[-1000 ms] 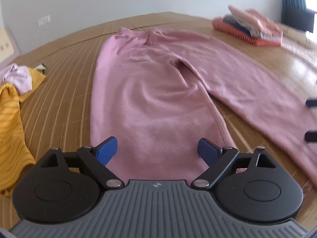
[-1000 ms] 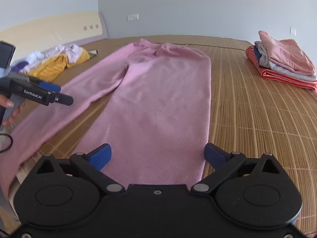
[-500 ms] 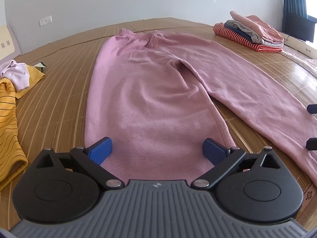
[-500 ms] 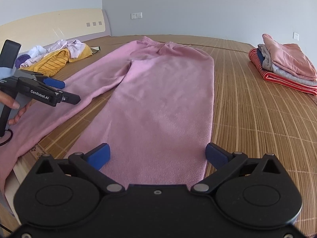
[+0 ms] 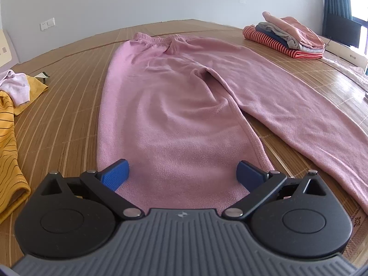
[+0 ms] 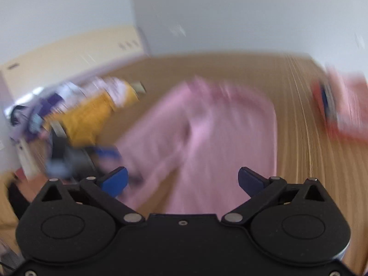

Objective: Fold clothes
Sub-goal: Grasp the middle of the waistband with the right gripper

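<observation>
Pink fleece trousers (image 5: 174,105) lie flat on a bamboo mat (image 5: 66,105), waistband at the far end, legs spread toward me. My left gripper (image 5: 182,174) hovers open over the hem of the left leg, its blue pads on either side of the cloth and apart from it. The right wrist view is blurred by motion: the pink trousers (image 6: 218,133) lie well below my right gripper (image 6: 182,179), which is open with nothing between its fingers. At the left of that view the left gripper (image 6: 103,154) shows as a dark and blue blur.
A stack of folded clothes (image 5: 285,35) sits at the far right on the mat. A yellow striped garment (image 5: 9,151) and a pale lilac one (image 5: 16,87) lie heaped at the left. A cardboard box edge (image 5: 347,54) and a dark curtain (image 5: 335,2) are at the right.
My right gripper has risen quickly, leaving its view blurred and the trousers farther below, and it no longer shows in the left wrist view. The left gripper's jaws opened slightly wider.
</observation>
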Action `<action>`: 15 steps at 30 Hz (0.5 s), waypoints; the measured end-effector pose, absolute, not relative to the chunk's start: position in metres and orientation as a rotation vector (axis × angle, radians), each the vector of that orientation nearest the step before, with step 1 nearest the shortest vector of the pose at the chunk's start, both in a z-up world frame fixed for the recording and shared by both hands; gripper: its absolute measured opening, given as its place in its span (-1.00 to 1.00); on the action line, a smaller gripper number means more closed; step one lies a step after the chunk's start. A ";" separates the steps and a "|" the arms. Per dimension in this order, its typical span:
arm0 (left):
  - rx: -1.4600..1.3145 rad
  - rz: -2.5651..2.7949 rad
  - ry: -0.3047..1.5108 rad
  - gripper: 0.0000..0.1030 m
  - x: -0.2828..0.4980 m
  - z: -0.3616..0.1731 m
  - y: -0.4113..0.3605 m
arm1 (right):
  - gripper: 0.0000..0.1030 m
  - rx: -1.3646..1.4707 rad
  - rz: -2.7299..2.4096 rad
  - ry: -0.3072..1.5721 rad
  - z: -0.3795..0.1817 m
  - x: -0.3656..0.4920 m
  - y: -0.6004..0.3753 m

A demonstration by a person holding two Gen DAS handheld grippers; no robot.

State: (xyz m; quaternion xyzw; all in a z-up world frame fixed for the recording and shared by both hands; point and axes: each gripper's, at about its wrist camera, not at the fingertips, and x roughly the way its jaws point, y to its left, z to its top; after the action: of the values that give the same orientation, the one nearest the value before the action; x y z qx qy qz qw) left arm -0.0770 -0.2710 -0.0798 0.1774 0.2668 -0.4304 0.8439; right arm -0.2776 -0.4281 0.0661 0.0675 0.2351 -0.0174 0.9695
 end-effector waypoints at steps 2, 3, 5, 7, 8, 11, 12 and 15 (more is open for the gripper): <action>0.375 -0.912 0.565 1.00 -0.076 -0.080 -0.272 | 0.98 0.113 -0.021 0.413 0.107 -0.259 -0.430; 0.376 -0.914 0.565 1.00 -0.076 -0.080 -0.272 | 0.98 0.124 -0.013 0.402 0.121 -0.247 -0.436; 0.377 -0.922 0.557 1.00 -0.075 -0.081 -0.271 | 0.98 0.150 0.014 0.399 0.143 -0.216 -0.448; 0.377 -0.928 0.554 1.00 -0.075 -0.081 -0.271 | 0.95 0.203 0.049 0.423 0.149 -0.173 -0.468; 0.377 -0.930 0.552 1.00 -0.075 -0.081 -0.271 | 0.79 0.217 0.030 0.453 0.145 -0.148 -0.480; 0.379 -0.949 0.546 1.00 -0.073 -0.081 -0.269 | -0.29 0.214 -0.059 0.567 0.122 -0.073 -0.513; 0.374 -0.951 0.547 1.00 -0.073 -0.082 -0.269 | -0.32 0.224 -0.098 0.598 0.109 -0.050 -0.524; 0.374 -0.955 0.540 1.00 -0.073 -0.083 -0.268 | -0.30 0.269 -0.198 0.658 0.072 0.011 -0.554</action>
State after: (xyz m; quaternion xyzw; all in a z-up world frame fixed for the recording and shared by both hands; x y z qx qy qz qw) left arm -0.0734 -0.2683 -0.0828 0.1765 0.2552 -0.4512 0.8367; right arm 0.0108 -0.5543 0.0718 0.1314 0.3218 -0.0968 0.9326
